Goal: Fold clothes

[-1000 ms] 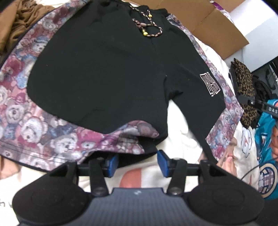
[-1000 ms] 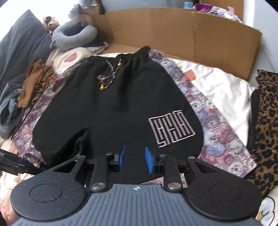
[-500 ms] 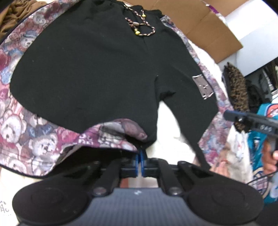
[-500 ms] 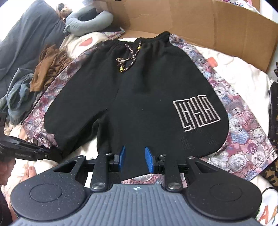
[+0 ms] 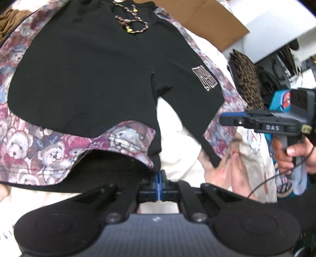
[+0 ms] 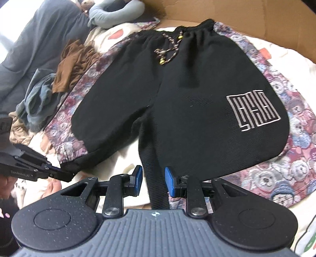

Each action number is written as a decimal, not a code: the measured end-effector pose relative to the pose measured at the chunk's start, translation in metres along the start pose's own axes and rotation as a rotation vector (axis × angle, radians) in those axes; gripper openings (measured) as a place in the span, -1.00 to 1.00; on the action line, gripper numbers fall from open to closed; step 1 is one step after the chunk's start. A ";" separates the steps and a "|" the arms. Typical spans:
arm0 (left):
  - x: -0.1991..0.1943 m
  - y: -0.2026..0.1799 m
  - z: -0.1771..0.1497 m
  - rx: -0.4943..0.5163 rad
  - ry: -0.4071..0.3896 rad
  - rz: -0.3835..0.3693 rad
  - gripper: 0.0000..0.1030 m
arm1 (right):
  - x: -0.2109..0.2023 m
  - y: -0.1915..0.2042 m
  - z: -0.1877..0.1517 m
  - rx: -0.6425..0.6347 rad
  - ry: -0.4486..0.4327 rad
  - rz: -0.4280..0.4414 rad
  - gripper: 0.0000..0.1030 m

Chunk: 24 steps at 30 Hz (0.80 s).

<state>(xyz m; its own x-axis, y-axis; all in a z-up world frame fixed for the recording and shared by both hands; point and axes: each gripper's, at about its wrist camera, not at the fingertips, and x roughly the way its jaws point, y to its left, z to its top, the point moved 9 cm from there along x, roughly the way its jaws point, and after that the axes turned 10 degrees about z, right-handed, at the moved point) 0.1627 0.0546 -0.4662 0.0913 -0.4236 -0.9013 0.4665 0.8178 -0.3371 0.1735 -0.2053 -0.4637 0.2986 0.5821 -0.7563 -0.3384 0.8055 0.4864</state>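
Black shorts [image 5: 88, 75] [image 6: 197, 110] with bear-print side panels and a beaded drawstring [image 6: 167, 51] lie flat on a cream sheet. My left gripper [image 5: 158, 182] is shut on the inner hem corner of the near leg, and the hem is lifted slightly off the sheet. In the right wrist view that gripper [image 6: 68, 175] shows at the left, its tip at the hem. My right gripper [image 6: 153, 179] stands open low over the other leg, the one with the white logo [image 6: 252, 110]. A strip of that leg's black inner edge lies between its blue pads [image 6: 139, 174]. The left wrist view shows the right gripper [image 5: 224, 118] side-on.
Cardboard walls [image 6: 256, 17] stand behind the waistband. A brown garment [image 6: 75, 63] and grey cloth [image 6: 37, 98] lie left of the shorts, with a grey neck pillow [image 6: 116, 13] beyond. A leopard-print garment [image 5: 246, 79] lies to the right. A person's bare feet [image 5: 227, 170] rest near the hems.
The left gripper has shut on the hem corner and raised it a little. The right gripper has come closer and lower over the logo leg, its jaws unchanged.
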 end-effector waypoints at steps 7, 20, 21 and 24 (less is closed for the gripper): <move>-0.004 0.006 -0.018 0.038 0.042 -0.005 -0.99 | 0.010 0.010 -0.007 0.007 0.042 0.050 -0.38; 0.000 0.022 -0.020 -0.008 0.039 0.022 -0.99 | 0.043 0.009 -0.017 0.033 0.095 0.082 -0.37; 0.000 0.022 -0.019 -0.014 0.039 0.019 -0.99 | 0.048 0.011 -0.015 0.052 0.091 0.110 -0.37; -0.003 0.025 -0.018 -0.026 0.037 0.015 -0.99 | 0.060 0.017 -0.009 0.110 0.078 0.195 -0.37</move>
<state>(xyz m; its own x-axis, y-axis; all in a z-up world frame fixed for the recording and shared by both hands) 0.1583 0.0832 -0.4769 0.0653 -0.3972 -0.9154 0.4423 0.8338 -0.3302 0.1774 -0.1574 -0.5047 0.1660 0.7213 -0.6724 -0.2822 0.6881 0.6684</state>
